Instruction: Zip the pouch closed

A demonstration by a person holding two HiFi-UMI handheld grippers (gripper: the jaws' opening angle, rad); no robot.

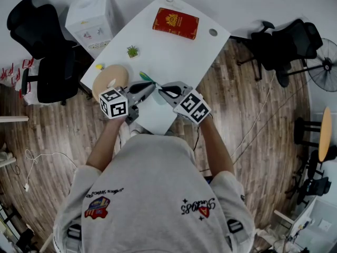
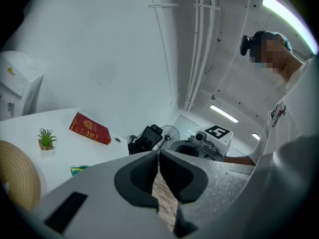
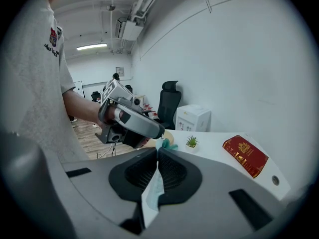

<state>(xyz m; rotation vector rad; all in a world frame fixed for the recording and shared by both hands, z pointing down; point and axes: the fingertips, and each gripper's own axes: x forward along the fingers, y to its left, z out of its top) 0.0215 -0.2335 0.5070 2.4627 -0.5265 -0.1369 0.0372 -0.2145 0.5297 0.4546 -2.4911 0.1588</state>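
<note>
Over the near end of the white table (image 1: 174, 51), a teal-green pouch (image 1: 147, 78) hangs between my two grippers. My right gripper (image 1: 164, 90) is shut on it: in the right gripper view teal fabric (image 3: 152, 193) is pinched between the pads at the jaw tips (image 3: 158, 151). My left gripper (image 1: 149, 86) faces it from the left, also shut. That same view shows the left gripper's tips (image 3: 160, 133) meeting the pouch's far teal end (image 3: 167, 143). In the left gripper view the jaws (image 2: 158, 154) are closed tight, and which part of the pouch they pinch is hidden.
On the table lie a red book (image 1: 176, 23), a small potted plant (image 1: 132, 51) and a round tan disc (image 1: 110, 78). A white water dispenser (image 1: 92, 22) and a black office chair (image 1: 45, 57) stand at the left. Another chair (image 1: 284, 44) and a fan (image 1: 326, 65) stand at the right.
</note>
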